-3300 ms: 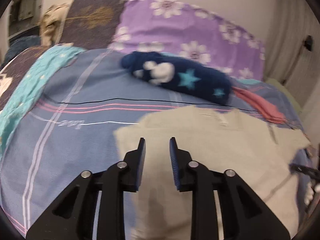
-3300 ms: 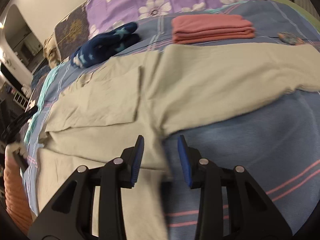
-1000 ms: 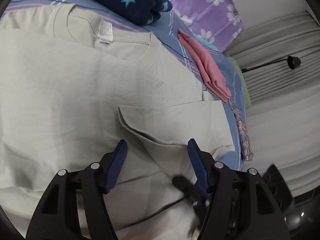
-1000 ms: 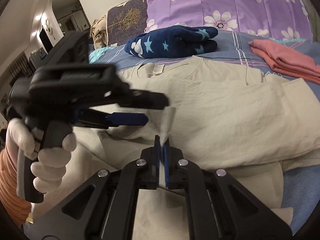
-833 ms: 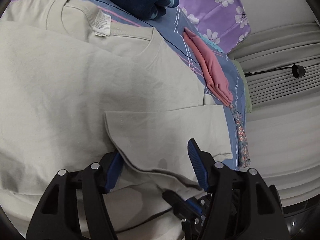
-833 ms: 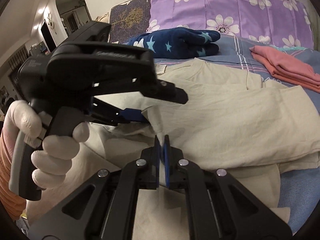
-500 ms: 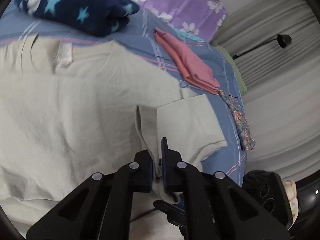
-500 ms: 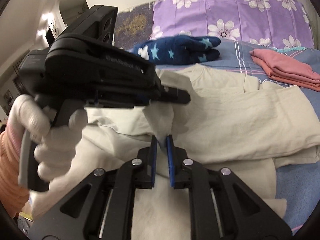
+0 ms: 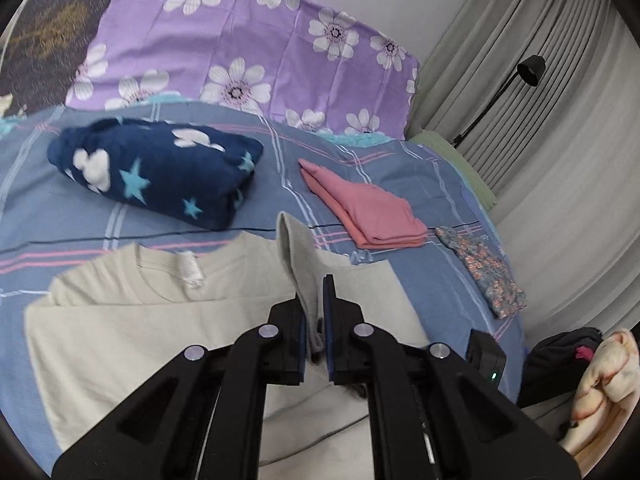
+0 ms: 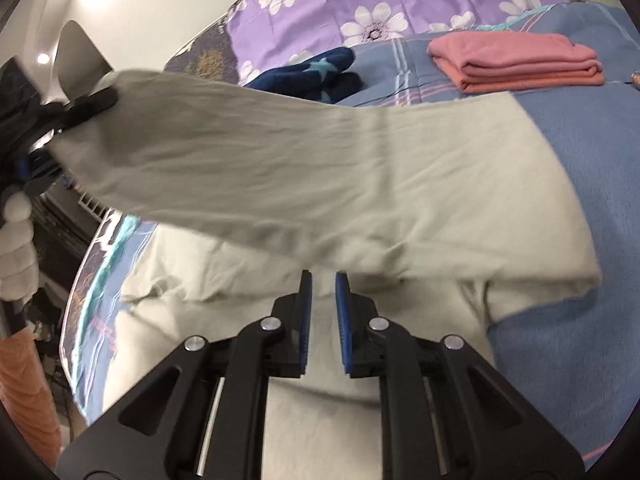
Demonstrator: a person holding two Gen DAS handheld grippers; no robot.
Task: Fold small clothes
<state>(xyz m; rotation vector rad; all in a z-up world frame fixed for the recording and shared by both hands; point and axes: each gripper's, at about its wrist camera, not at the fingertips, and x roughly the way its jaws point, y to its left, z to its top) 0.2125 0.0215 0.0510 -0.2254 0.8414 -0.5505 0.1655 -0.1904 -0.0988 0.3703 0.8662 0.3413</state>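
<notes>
Left gripper point(image 9: 316, 312) pinches shirt point(image 10: 360, 184) edge, lifted over bed point(image 9: 400, 184). Right gripper point(image 10: 322, 312) slightly spread, nothing held, near shirt body. Pink stack point(image 9: 372, 212) far right.

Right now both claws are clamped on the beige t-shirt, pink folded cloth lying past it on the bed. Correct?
Not quite. Only the left claw is clamped on the beige t-shirt. The right wrist view shows the right claw open, gripping nothing. The pink folded cloth does lie past it on the bed.
</notes>
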